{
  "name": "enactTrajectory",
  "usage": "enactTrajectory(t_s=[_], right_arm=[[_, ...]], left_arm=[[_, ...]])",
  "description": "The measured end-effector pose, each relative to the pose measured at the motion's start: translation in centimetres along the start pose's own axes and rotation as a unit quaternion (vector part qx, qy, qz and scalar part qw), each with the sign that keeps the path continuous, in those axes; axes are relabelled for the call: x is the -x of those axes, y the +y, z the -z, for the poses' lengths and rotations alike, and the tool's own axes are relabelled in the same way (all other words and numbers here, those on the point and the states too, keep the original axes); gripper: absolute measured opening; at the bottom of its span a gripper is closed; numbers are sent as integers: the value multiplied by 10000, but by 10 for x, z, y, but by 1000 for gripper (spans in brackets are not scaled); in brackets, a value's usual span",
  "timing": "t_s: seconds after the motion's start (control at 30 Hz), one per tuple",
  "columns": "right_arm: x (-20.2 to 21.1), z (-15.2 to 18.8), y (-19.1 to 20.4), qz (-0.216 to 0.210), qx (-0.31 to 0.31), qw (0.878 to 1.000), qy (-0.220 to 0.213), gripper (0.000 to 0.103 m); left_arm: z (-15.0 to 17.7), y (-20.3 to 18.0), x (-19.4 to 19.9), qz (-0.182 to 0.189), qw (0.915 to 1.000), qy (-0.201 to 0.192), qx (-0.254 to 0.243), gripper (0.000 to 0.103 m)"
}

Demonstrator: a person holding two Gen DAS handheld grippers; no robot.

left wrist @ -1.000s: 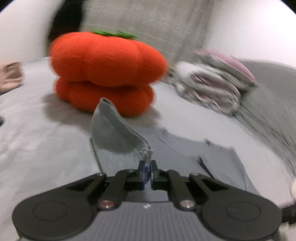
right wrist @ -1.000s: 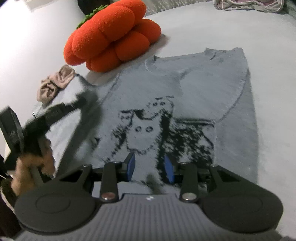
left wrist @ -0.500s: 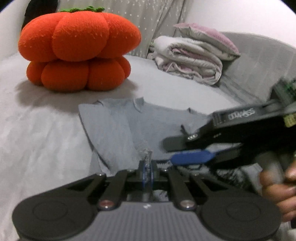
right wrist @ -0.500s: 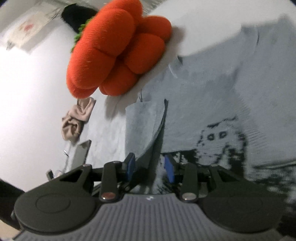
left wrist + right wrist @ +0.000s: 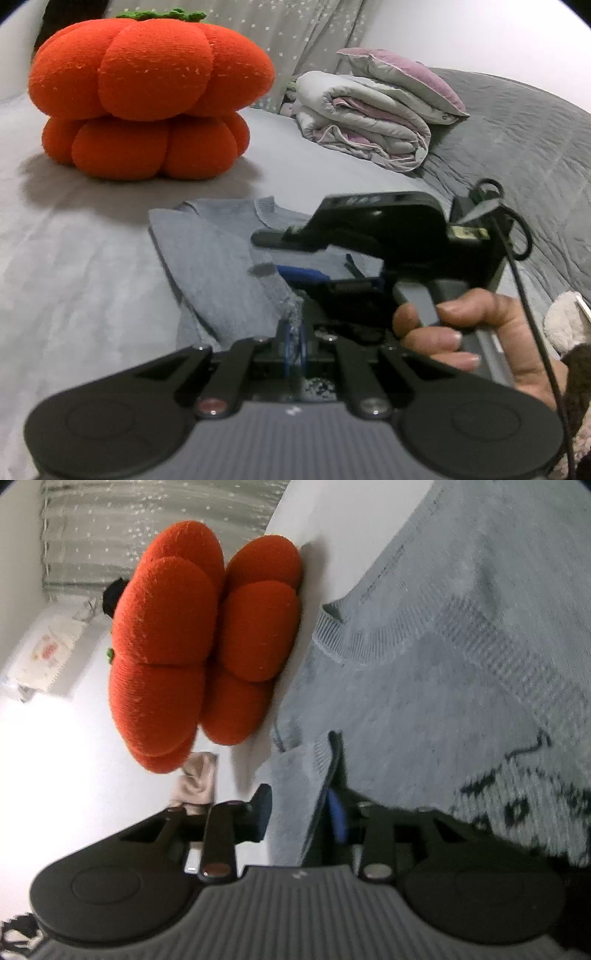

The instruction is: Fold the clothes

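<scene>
The grey knit sweater is lying flat on the bed in front of the orange pumpkin cushion, one side already folded inward. Being soft, light and floppy, it is probably best taken at an edge or hem. The left tool is pinching its edge tight; the right tool is closing around a fold between its jaws. Only the right wrist view is showing the black printed pattern; only the left is showing the folded quilt.

On the bed I count one grey sweater, one orange pumpkin cushion, one folded quilt, one beige cloth bundle and two grippers, the left gripper and the right gripper.
</scene>
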State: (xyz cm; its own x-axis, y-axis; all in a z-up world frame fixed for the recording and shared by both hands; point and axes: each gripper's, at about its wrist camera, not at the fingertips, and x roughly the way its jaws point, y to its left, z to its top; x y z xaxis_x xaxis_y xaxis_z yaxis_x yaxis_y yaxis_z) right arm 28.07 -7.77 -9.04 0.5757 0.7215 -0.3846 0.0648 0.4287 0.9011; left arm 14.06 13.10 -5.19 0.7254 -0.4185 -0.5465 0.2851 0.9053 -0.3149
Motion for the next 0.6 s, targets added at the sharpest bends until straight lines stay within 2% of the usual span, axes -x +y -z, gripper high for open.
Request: enactTrajectory(t_s=[0.07,0.2,0.37,0.43,0.5,0.6], right_arm=[[-2,2,9,297,413,9987,-49,10],[15,7,26,710,1207,9887,-542,7],[43,2,29,809,1441,9810,-1021,5],[48,0,25,936,1349,9825,-877,5],[45,3,18,921,1214,9861,-656,14],[43,5,7,925,921,9910,-302,15]], left_arm=[[1,-1,-2,68,10000,-32,23,5],[1,-5,-6,205,9997,-35,145,5],[4,-24,-10,371,9993,-54,-15,5],[5,-28,-12,318,9994,-34,-119,5],[6,-31,-13,240,9995,-15,-223,5],[4,-27,-13,187,9997,-18,-154,5]])
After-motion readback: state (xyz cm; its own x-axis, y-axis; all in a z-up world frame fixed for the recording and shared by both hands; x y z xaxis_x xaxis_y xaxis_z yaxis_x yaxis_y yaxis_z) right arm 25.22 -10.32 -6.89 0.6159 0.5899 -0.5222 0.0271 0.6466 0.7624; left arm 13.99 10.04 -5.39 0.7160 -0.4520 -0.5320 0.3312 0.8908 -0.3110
